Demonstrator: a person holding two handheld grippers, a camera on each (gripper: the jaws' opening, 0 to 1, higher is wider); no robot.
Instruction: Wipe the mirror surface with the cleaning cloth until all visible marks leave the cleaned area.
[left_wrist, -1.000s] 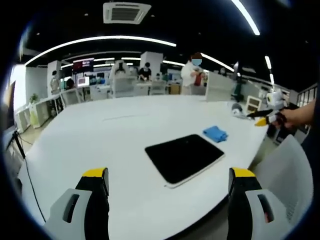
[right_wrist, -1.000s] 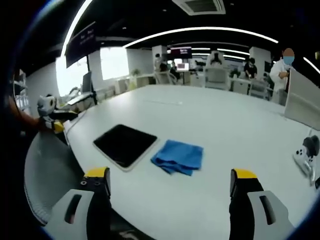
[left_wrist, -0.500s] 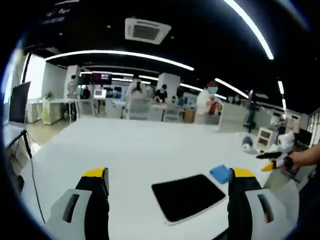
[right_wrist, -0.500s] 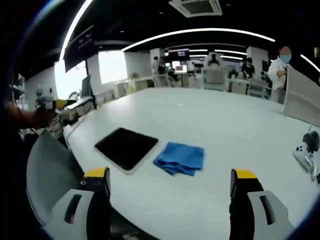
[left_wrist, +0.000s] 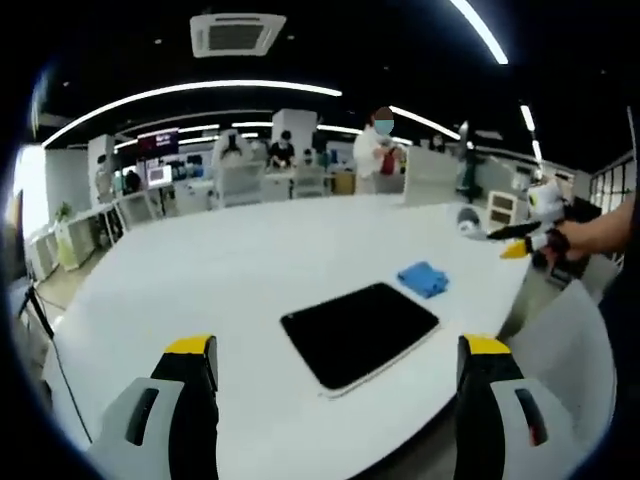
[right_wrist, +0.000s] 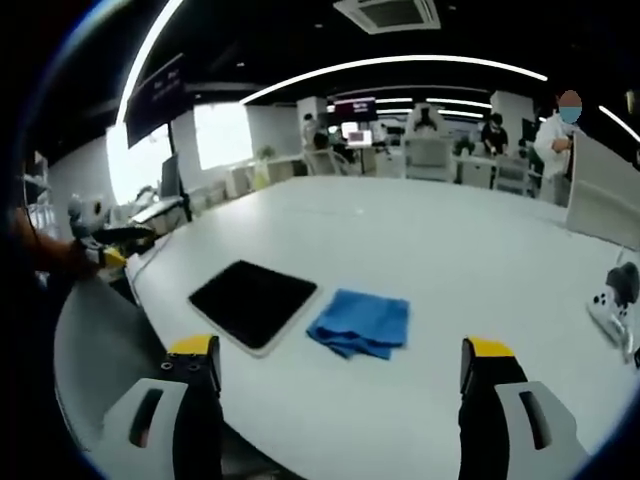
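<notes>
A dark rectangular mirror (left_wrist: 360, 333) (right_wrist: 252, 303) with a pale rim lies flat near the front edge of a big white table (left_wrist: 230, 270) (right_wrist: 460, 260). A crumpled blue cleaning cloth (left_wrist: 424, 279) (right_wrist: 360, 323) rests on the table right beside it, not touching either gripper. My left gripper (left_wrist: 340, 375) is open, held above the table edge short of the mirror. My right gripper (right_wrist: 340, 370) is open too, back from the cloth. In the left gripper view the right gripper (left_wrist: 520, 240) appears at the far right in a hand; in the right gripper view the left gripper (right_wrist: 105, 245) appears at the far left.
A white game controller (right_wrist: 610, 310) lies at the table's right end. A grey chair back (right_wrist: 100, 340) (left_wrist: 570, 340) stands at the table's near edge. People (left_wrist: 378, 150) and desks fill the office beyond the table's far side.
The left gripper view has tipped up and come back down, so the mirror and cloth sit mid-frame again. The right gripper view has barely shifted. Mirror and cloth lie where they were.
</notes>
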